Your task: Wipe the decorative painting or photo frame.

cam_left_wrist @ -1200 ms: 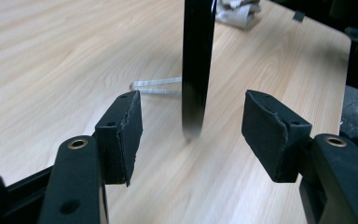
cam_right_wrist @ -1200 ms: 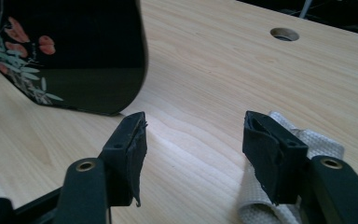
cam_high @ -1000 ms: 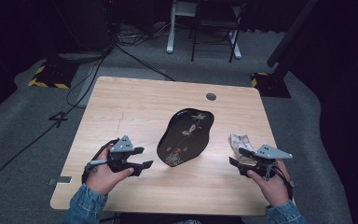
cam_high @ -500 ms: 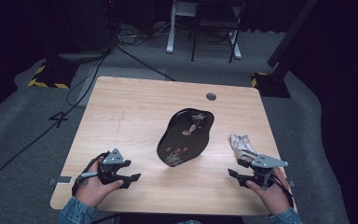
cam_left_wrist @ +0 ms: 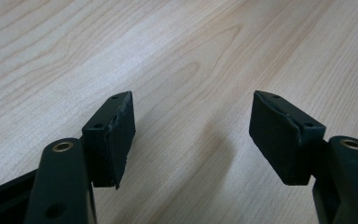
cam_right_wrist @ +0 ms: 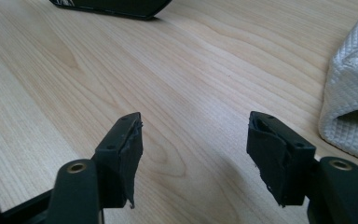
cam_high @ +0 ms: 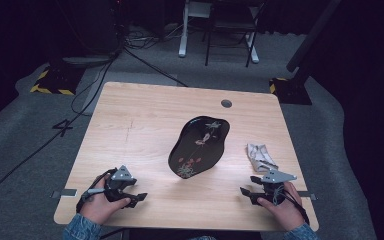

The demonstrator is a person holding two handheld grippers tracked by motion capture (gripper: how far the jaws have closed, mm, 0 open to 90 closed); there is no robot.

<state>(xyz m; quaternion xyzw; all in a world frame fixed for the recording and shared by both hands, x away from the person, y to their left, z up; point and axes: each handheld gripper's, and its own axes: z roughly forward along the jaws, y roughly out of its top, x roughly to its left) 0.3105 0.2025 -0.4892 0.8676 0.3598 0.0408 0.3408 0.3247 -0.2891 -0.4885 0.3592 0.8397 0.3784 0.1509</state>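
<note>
Near edge of the table [cam_high: 145, 115]: left gripper [cam_high: 139, 198] sits low over the wood at the near-left corner, held in the person's left hand [cam_high: 100, 205]. Jaws spread, nothing between them, bare wood under the pads [cam_left_wrist: 116, 135]; they have just been opening further.

Right gripper [cam_high: 244, 192] is at the near-right corner in the right hand [cam_high: 282, 210], also low over the table. Jaws spread wide, empty gap, and they too have just been opening. Both grippers point inward, toward the table's middle.

White cloth [cam_high: 260, 156] lies crumpled just beyond the right gripper, near the right edge; in the right gripper view it sits off to the right of the jaws [cam_right_wrist: 354, 93], apart from them, quilted texture visible.

Black tray [cam_high: 198, 147], flower pattern on it, lies flat mid-table between the two grippers and farther out, long axis angled toward the far right. Cloth and tray are apart.

Far edge: a round grommet hole [cam_high: 226, 103] in the tabletop.
</note>
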